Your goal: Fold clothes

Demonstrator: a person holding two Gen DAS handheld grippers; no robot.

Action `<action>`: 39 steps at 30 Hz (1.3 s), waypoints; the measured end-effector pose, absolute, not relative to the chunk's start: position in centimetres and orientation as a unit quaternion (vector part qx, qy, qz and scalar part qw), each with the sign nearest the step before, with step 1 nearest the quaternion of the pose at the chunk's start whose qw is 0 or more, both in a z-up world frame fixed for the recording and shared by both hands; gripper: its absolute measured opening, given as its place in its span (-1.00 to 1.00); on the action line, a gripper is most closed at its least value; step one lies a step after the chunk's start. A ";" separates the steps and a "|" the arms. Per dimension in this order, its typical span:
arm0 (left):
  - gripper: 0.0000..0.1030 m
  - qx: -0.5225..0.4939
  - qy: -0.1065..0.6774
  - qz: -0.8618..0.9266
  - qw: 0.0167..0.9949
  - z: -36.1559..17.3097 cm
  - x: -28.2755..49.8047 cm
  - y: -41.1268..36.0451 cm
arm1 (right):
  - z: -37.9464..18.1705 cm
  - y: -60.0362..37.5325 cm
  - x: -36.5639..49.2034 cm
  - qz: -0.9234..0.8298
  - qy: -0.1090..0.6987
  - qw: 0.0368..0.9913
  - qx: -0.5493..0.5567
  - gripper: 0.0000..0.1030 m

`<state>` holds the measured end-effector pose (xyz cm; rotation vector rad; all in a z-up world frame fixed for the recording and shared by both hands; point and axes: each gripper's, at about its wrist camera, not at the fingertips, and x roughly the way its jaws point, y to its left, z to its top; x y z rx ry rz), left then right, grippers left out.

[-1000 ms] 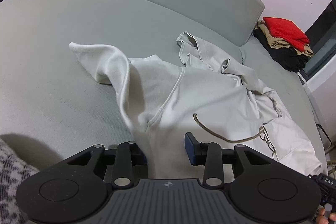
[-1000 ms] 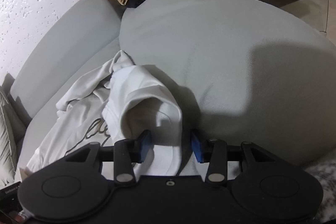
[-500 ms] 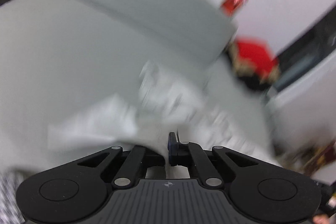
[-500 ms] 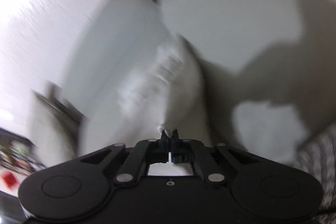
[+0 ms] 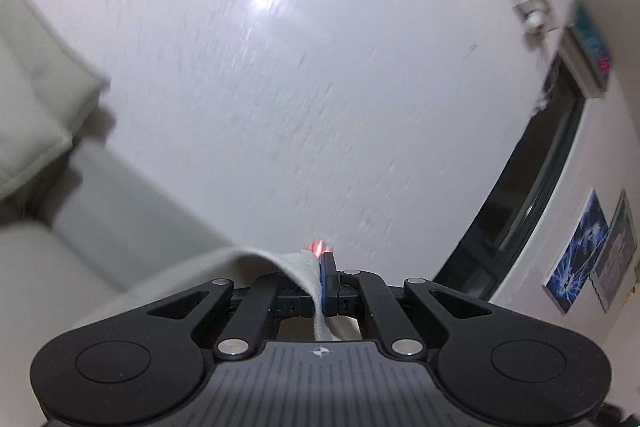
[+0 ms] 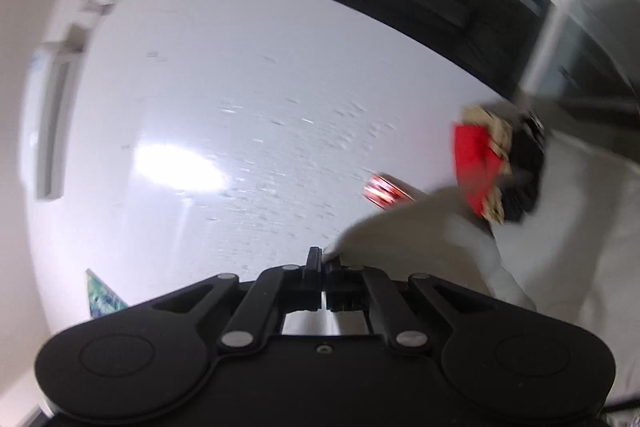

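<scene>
White fabric garment (image 5: 298,269): a fold of it is pinched in the left tool (image 5: 320,269), both fingers pressed together on the cloth. The cloth drapes over the left finger and runs down through the gap toward the tool body. The rest of the garment is out of the left wrist view.

Right tool (image 6: 322,261): fingers together, with pale fabric (image 6: 384,227) coming off the tip and sweeping away to the right. A pale strip shows in the slot behind the closed pads, so it is clamped on the same white garment. Heavy motion blur here; the cloth edge is soft.

Both tools are pitched up, so the cameras mostly see the white textured wall (image 5: 320,87) with a bright light reflection on it.

Relative to that wall:
- grey sofa backrest (image 5: 120,211) runs along its base, left wrist view, with a pale green cushion (image 5: 36,79) at the far left
- small red glowing object (image 6: 382,191) sits against the wall on top of the backrest; in the left wrist view it peeks out just above the tool tips
- pile of red, tan and black folded clothes (image 6: 496,171) is to the right of the wall, on the grey sofa seat, well apart from the right tool
- dark window (image 5: 520,195) borders the wall's right edge; two pictures (image 5: 592,251) hang beyond it
- white air conditioner unit (image 6: 48,119) is mounted high on the wall, blurred.
</scene>
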<state>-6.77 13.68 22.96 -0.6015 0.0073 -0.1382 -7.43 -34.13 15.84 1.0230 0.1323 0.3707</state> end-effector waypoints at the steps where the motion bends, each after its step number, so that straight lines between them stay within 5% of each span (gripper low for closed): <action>1: -1.00 -0.301 -0.006 -0.071 0.951 23.2 -7.6 13.9 | 16.4 -34.0 -8.6 0.180 0.049 0.859 0.476 -0.97; 6: -1.00 -0.309 -0.031 -0.076 0.948 24.3 -9.8 15.0 | 19.1 -33.5 -11.4 0.207 0.022 0.872 0.443 -0.97; 10: -1.00 -0.300 0.021 -0.060 0.952 23.2 -7.1 15.9 | 19.8 -32.4 -11.4 0.200 0.014 0.887 0.415 -0.97; 15: -1.00 -0.258 0.158 -0.008 0.953 19.7 4.5 18.3 | 16.5 -28.9 -0.7 0.123 0.108 0.906 0.391 -0.97; 19: -1.00 -0.204 0.171 0.033 0.963 20.6 12.5 18.1 | 14.7 -25.4 9.5 0.075 0.168 0.916 0.355 -0.97; 27: -1.00 -0.166 0.003 -0.001 0.986 28.5 10.0 16.9 | 23.4 -24.8 8.9 0.110 0.030 0.932 0.345 -0.97; 32: -0.99 -0.181 0.065 0.022 0.981 19.6 9.9 16.9 | 18.5 -25.1 7.9 0.108 0.051 0.939 0.322 -0.97; 39: -1.00 -0.258 0.257 0.085 0.928 -0.8 12.2 19.0 | -0.3 -25.0 10.6 0.063 0.247 0.894 0.368 -0.97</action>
